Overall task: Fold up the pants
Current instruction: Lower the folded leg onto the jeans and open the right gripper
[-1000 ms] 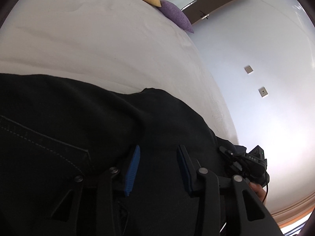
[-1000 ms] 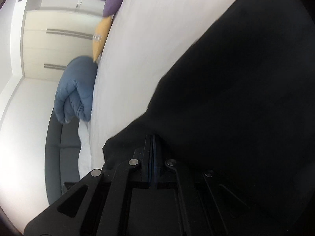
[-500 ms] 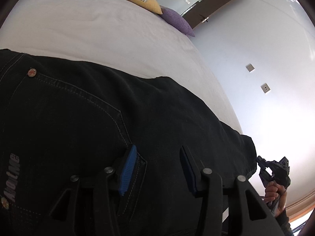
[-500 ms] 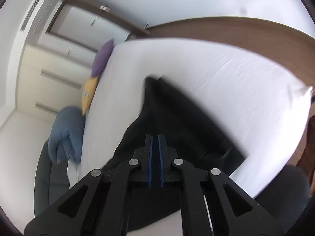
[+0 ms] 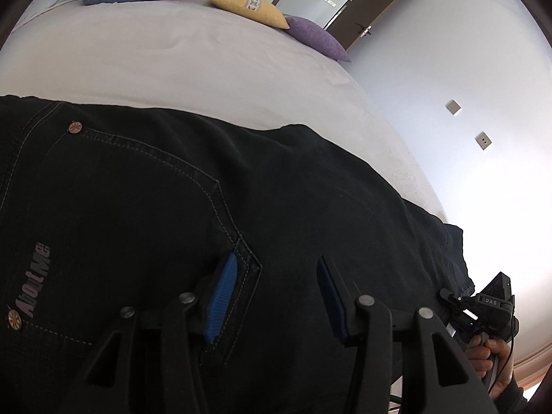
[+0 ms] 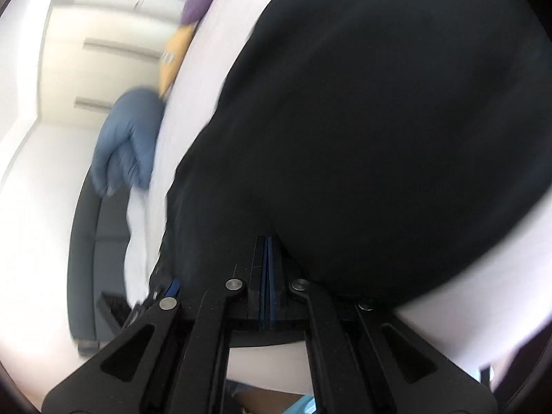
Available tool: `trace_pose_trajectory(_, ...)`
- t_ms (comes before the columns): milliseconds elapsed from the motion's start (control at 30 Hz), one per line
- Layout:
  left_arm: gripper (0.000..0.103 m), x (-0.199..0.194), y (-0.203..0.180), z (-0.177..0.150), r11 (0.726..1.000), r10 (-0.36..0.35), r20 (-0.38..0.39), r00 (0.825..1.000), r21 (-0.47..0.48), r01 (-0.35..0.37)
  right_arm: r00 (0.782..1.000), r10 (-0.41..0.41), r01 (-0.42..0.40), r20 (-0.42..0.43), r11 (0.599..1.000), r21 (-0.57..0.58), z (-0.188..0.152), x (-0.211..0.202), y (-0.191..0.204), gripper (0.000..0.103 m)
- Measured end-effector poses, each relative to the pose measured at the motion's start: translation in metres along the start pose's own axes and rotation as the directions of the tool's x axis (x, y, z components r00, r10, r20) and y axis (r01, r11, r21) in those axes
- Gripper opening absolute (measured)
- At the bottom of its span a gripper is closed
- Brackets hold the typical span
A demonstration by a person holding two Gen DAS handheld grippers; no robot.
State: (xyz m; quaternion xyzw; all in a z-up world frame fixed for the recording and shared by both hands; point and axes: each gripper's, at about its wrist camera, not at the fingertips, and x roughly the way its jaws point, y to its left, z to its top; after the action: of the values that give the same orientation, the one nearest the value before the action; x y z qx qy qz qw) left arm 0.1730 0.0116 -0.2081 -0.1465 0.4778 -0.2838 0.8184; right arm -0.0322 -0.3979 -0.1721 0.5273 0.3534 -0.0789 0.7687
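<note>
Left wrist view: black pants (image 5: pixel 172 189) lie flat across the near part of a white bed (image 5: pixel 172 55), back pocket up. Left gripper (image 5: pixel 274 296) hangs over the pocket w/ jaws apart, nothing pinched. Yellow pillow (image 5: pixel 250 3) & purple pillow (image 5: pixel 315 36) sit at the far edge.
Right wrist view: blurred. Right gripper (image 6: pixel 268 258) is closed; pants edge sits at its tips, grip can't be confirmed.

Black pants (image 5: pixel 214 200) spread flat, pocket side up.

The left tool (image 5: pixel 276 296) hovers with fingers apart over the black pants (image 5: pixel 172 207), spread on the bed (image 5: pixel 172 55) ahead.
</note>
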Motion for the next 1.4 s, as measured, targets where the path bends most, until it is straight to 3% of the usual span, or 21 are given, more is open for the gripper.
trace_pose_trajectory(67,0.051,0.0,-0.002,0.0,1.0,0.007,-0.003,1.0,0.012,-0.007,0.99,-0.103,0.097,0.099,0.993,0.065,0.016,-0.04,-0.018,0.0)
trace_pose_trajectory(133,0.051,-0.001,-0.001,-0.001,1.0,0.014,-0.004,1.0,0.021,-0.014,0.954,-0.23,0.218,0.192,0.972,0.081,0.027,-0.073,-0.01,0.002)
trace_pose_trajectory(167,0.051,0.0,-0.003,-0.001,1.0,0.015,-0.002,1.0,0.022,-0.015,0.94,-0.251,0.245,0.233,0.968,0.056,0.029,-0.084,0.002,0.007)
trace_pose_trajectory(233,0.051,-0.001,-0.002,-0.002,1.0,0.013,0.005,1.0,0.02,-0.013,0.947,-0.204,0.219,0.246,0.975,-0.032,0.03,-0.087,0.033,0.007)
trace_pose_trajectory(300,0.051,-0.002,0.0,-0.004,1.0,0.011,0.008,1.0,0.019,-0.012,0.974,-0.136,0.159,0.184,0.98,-0.117,0.027,-0.081,0.052,0.007)
trace_pose_trajectory(333,0.051,-0.001,-0.002,-0.003,1.0,0.011,0.009,1.0,0.017,-0.011,0.989,-0.085,0.105,0.122,0.98,-0.167,0.018,-0.059,0.07,0.007)
trace_pose_trajectory(400,0.051,-0.001,-0.002,-0.003,1.0,0.007,0.005,1.0,0.011,-0.007,1.0,-0.028,0.028,0.002,0.975,-0.219,0.0,-0.016,0.094,0.007)
trace_pose_trajectory(500,0.051,-0.003,0.001,-0.002,1.0,-0.008,-0.006,1.0,0.004,0.008,0.982,-0.003,-0.048,-0.189,0.964,-0.263,-0.036,0.066,0.127,0.007)
trace_pose_trajectory(633,0.051,-0.016,0.011,-0.001,1.0,-0.008,-0.014,1.0,-0.01,0.007,0.926,-0.03,-0.087,-0.377,0.954,-0.288,-0.073,0.175,0.151,0.007)
trace_pose_trajectory(667,0.051,-0.02,0.015,-0.001,1.0,-0.008,-0.012,1.0,-0.012,0.008,0.926,-0.058,-0.063,-0.373,0.951,-0.303,-0.075,0.19,0.148,0.002)
trace_pose_trajectory(733,0.051,-0.032,0.027,-0.001,1.0,0.018,-0.002,1.0,-0.019,-0.018,0.931,0.004,-0.112,-0.364,0.954,-0.277,-0.072,0.188,0.134,0.0)
trace_pose_trajectory(800,0.051,-0.044,0.043,-0.001,0.999,0.016,0.011,1.0,-0.046,-0.016,0.948,0.025,-0.11,-0.317,0.961,-0.253,-0.082,0.198,0.099,0.0)
trace_pose_trajectory(967,0.049,-0.079,0.091,0.001,0.991,0.049,0.056,0.997,-0.13,-0.042,0.998,-0.006,0.0,-0.059,0.995,-0.097,-0.035,0.144,0.033,0.0)
trace_pose_trajectory(1033,0.049,-0.09,0.105,0.006,0.984,0.091,0.064,0.994,-0.16,-0.08,0.995,-0.082,0.084,0.052,0.996,-0.025,-0.003,0.09,0.008,0.0)
trace_pose_trajectory(1133,0.05,-0.108,0.109,0.022,0.981,0.095,0.099,0.991,-0.18,-0.076,0.972,-0.19,0.196,0.139,0.98,-0.027,0.004,0.057,0.015,0.007)
trace_pose_trajectory(1200,0.058,-0.11,0.1,0.036,0.983,0.088,0.121,0.989,-0.171,-0.066,0.981,-0.15,0.161,0.126,0.983,-0.085,-0.003,0.055,0.026,0.007)
trace_pose_trajectory(1300,0.063,-0.101,0.073,0.061,0.99,0.036,0.151,0.988,-0.139,-0.015,0.999,-0.038,0.037,0.003,0.977,-0.208,-0.027,0.099,0.076,0.007)
trace_pose_trajectory(1400,0.075,-0.078,0.044,0.078,0.994,-0.014,0.14,0.99,-0.107,0.03,0.989,0.034,-0.077,-0.144,0.95,-0.302,-0.056,0.169,0.126,0.007)
